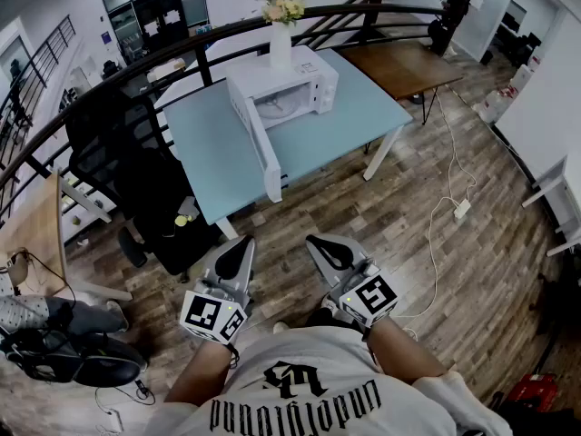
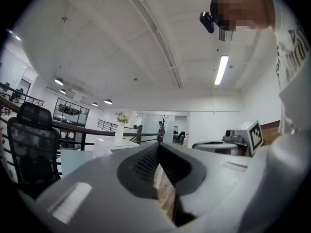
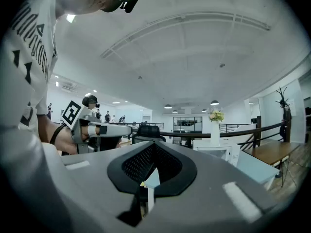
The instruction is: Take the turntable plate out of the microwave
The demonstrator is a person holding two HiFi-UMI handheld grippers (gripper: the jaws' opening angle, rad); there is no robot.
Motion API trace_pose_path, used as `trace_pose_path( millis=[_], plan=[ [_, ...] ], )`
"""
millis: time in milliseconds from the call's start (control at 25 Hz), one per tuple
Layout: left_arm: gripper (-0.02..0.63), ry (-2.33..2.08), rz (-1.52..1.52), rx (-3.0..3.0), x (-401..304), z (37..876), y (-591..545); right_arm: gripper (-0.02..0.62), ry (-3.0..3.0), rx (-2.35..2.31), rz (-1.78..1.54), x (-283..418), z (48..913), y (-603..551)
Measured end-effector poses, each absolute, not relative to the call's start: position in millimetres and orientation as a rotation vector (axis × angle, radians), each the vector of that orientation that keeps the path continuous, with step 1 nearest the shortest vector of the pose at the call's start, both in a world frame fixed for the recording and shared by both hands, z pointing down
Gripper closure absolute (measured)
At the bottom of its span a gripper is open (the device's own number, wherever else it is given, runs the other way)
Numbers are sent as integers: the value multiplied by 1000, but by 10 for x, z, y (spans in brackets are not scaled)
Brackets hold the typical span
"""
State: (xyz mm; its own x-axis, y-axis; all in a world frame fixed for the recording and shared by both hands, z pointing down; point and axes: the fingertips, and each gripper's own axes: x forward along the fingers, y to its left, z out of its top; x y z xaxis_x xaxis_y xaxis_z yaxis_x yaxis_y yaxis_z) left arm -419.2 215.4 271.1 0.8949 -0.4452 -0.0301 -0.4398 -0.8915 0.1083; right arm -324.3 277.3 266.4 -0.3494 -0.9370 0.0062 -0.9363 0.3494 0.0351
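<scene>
A white microwave (image 1: 289, 87) stands on a light blue table (image 1: 211, 153) several steps ahead of me, its door (image 1: 258, 142) swung open toward me. Inside, the pale turntable plate (image 1: 276, 108) shows dimly. The microwave (image 3: 219, 152) also appears small and far in the right gripper view. My left gripper (image 1: 241, 247) and right gripper (image 1: 317, 243) are held side by side close to my body, level, over the wooden floor. Both are shut with nothing between the jaws. Each appears in the other's view: the left gripper (image 3: 127, 128) and the right gripper (image 2: 195, 144).
A white vase of flowers (image 1: 281, 27) stands on top of the microwave. A black office chair (image 1: 136, 166) sits left of the table, and a brown table (image 1: 399, 65) stands to the right. A curved black railing (image 1: 163, 54) runs behind. A cable and power strip (image 1: 460, 209) lie on the floor.
</scene>
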Motion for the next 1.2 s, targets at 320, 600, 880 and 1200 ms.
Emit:
trace_pose_path(
  millis=[320, 600, 880, 1200],
  plan=[
    [557, -654, -62, 2969, -3648, 2817, 2027, 595, -2564, 1776, -30, -2768, 2753, 2652],
    [557, -646, -63, 2974, -2864, 2838, 1825, 595, -2563, 1779, -15, -2000, 2802, 2532],
    [558, -659, -74, 2951, -2023, 2882, 1699, 595, -2587, 1728, -7, -1269, 2801, 2429],
    [558, -629, -41, 2965, -1456, 2868, 1627, 595, -2586, 1732, 54, -767, 2871, 2306]
  ],
)
